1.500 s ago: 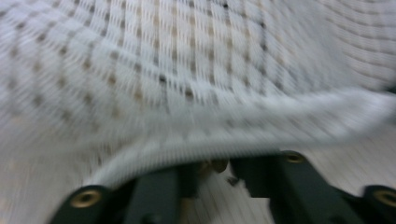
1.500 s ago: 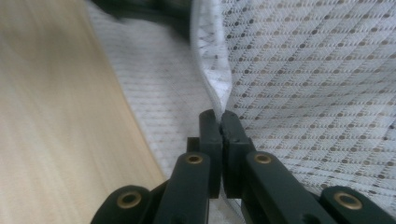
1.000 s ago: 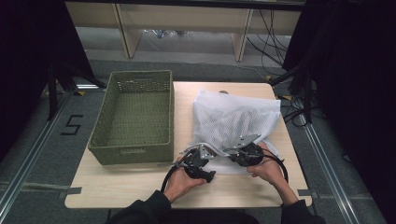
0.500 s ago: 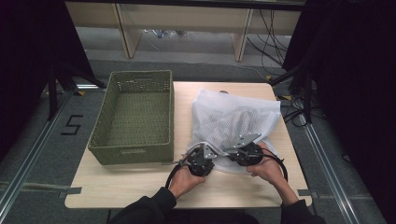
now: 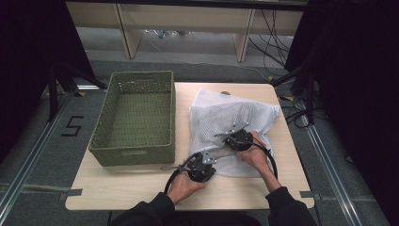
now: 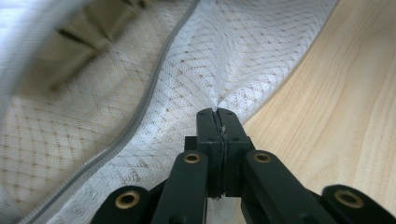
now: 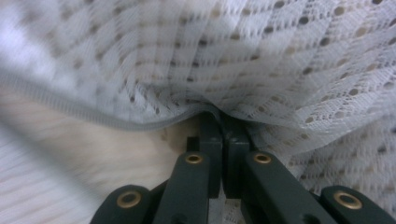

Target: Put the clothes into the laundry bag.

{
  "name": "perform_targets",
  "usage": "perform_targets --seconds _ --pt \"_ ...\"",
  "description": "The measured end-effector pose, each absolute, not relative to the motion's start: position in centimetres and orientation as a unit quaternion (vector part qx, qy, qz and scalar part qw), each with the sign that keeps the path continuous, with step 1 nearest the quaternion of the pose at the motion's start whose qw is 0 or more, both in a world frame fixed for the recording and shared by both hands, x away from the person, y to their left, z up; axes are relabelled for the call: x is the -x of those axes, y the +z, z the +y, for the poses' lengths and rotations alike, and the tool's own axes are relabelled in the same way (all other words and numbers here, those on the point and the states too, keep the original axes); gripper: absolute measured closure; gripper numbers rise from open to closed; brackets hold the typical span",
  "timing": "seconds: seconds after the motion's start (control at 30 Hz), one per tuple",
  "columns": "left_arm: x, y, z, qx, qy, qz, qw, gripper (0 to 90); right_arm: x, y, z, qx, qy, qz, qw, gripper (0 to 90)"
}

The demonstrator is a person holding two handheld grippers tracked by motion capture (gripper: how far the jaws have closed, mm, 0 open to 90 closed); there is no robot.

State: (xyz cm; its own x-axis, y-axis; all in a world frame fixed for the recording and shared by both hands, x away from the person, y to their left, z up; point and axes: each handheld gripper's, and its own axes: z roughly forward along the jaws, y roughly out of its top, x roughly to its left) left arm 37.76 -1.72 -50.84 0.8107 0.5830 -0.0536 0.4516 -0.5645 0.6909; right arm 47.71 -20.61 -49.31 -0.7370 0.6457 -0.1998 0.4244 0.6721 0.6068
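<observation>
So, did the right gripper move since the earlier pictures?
Yes. The right gripper, shut on the mesh bag, moved up the bag, farther from the table's near edge.

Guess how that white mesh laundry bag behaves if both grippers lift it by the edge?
Probably floppy: the mesh laundry bag puckers where the left gripper pinches its edge. Likely light, being thin open netting, though the beige contents add some weight. It should sag between the left and right gripper, not hold shape.
</observation>
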Motion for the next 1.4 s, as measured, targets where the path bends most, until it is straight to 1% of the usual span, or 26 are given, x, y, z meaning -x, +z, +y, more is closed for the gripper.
perform_targets --seconds 0.03,0.1,0.17,0.23,0.3,0.37,0.43,0.47,0.5,0.53,0.6,0.67,0.73,0.8,0.83,0.87,0.9,0.97,1.1,1.13,1.17,1.2,1.33,1.4 --pt "-37.7 -50.8 -1.7 -0.88 0.092 0.294 0.363 88.7 -48.3 -49.4 -20.7 -0.3 0.27 0.89 0.213 90.0" --pt "-37.7 -50.9 -1.7 -0.88 0.092 0.292 0.364 88.7 -49.0 -49.3 -20.8 -0.304 0.259 0.891 0.215 90.0" --pt "-37.7 -50.9 -1.8 -0.878 0.089 0.297 0.365 88.7 -49.5 -49.3 -20.9 -0.302 0.252 0.891 0.226 90.0" --pt "-37.7 -50.8 -1.9 -0.882 0.093 0.287 0.361 88.6 -49.9 -49.4 -21.0 -0.302 0.25 0.89 0.231 90.0" --pt "-37.6 -50.7 -1.9 -0.885 0.095 0.281 0.359 88.6 -50.4 -49.5 -21.3 -0.304 0.254 0.891 0.223 90.0" --pt "-37.5 -50.8 -2.0 -0.882 0.089 0.288 0.363 88.4 -50.4 -49.5 -21.4 -0.297 0.262 0.892 0.218 90.0" --pt "-37.5 -50.8 -1.9 -0.885 0.094 0.282 0.359 88.3 -50.0 -49.2 -21.5 -0.292 0.268 0.894 0.208 90.0" --pt "-37.4 -50.8 -1.9 -0.882 0.09 0.29 0.361 88.2 -49.6 -49.0 -21.5 -0.296 0.269 0.892 0.212 90.0" --pt "-37.4 -50.8 -1.9 -0.881 0.09 0.29 0.362 88.2 -49.4 -48.7 -21.7 -0.288 0.273 0.894 0.207 90.0" --pt "-37.4 -50.9 -1.9 -0.883 0.093 0.284 0.363 88.2 -48.7 -48.5 -21.7 -0.298 0.278 0.893 0.191 90.0" --pt "-37.4 -50.8 -1.9 -0.885 0.097 0.279 0.359 88.2 -47.9 -48.2 -21.8 -0.293 0.284 0.894 0.188 90.0" --pt "-37.3 -50.9 -1.9 -0.881 0.093 0.287 0.364 88.2 -46.9 -47.9 -22.0 -0.28 0.299 0.895 0.173 90.0" --pt "-37.4 -50.9 -1.9 -0.88 0.096 0.286 0.366 88.2 -46.1 -47.5 -22.4 -0.248 0.299 0.906 0.171 90.0" --pt "-37.4 -50.8 -1.9 -0.884 0.1 0.279 0.362 88.0 -44.6 -47.0 -22.5 -0.253 0.3 0.906 0.158 90.0" --pt "-37.3 -50.9 -1.9 -0.882 0.097 0.284 0.364 87.9 -44.1 -46.9 -22.6 -0.25 0.299 0.907 0.159 90.0" --pt "-37.3 -50.9 -1.9 -0.879 0.094 0.29 0.366 87.8 -43.4 -46.7 -22.8 -0.246 0.303 0.908 0.151 90.0" --pt "-37.3 -50.9 -1.8 -0.877 0.104 0.296 0.364 87.8 -42.8 -46.7 -23.0 -0.241 0.303 0.91 0.148 90.0" --pt "-37.3 -50.9 -1.9 -0.879 0.095 0.29 0.366 87.6 -41.8 -46.6 -23.2 -0.235 0.297 0.914 0.146 90.0" --pt "-37.2 -50.9 -1.9 -0.881 0.086 0.282 0.371 87.4 -40.1 -47.2 -23.5 -0.225 0.281 0.925 0.125 90.0" --pt "-37.2 -51.0 -2.0 -0.88 0.071 0.279 0.377 87.4 -39.8 -47.2 -23.7 -0.23 0.273 0.925 0.128 90.0" --pt "-37.3 -51.0 -1.9 -0.881 0.088 0.283 0.369 87.3 -39.8 -47.2 -23.8 -0.239 0.266 0.926 0.123 90.0" --pt "-37.1 -51.0 -2.0 -0.879 0.084 0.289 0.371 87.4 -39.8 -47.7 -24.0 -0.238 0.268 0.923 0.139 90.0" --pt "-37.0 -50.9 -1.8 -0.884 0.096 0.277 0.364 87.8 -40.0 -48.0 -24.7 -0.262 0.27 0.917 0.134 90.0" --pt "-36.8 -50.9 -1.9 -0.883 0.094 0.278 0.366 87.8 -40.3 -48.1 -24.9 -0.252 0.278 0.915 0.148 89.9"
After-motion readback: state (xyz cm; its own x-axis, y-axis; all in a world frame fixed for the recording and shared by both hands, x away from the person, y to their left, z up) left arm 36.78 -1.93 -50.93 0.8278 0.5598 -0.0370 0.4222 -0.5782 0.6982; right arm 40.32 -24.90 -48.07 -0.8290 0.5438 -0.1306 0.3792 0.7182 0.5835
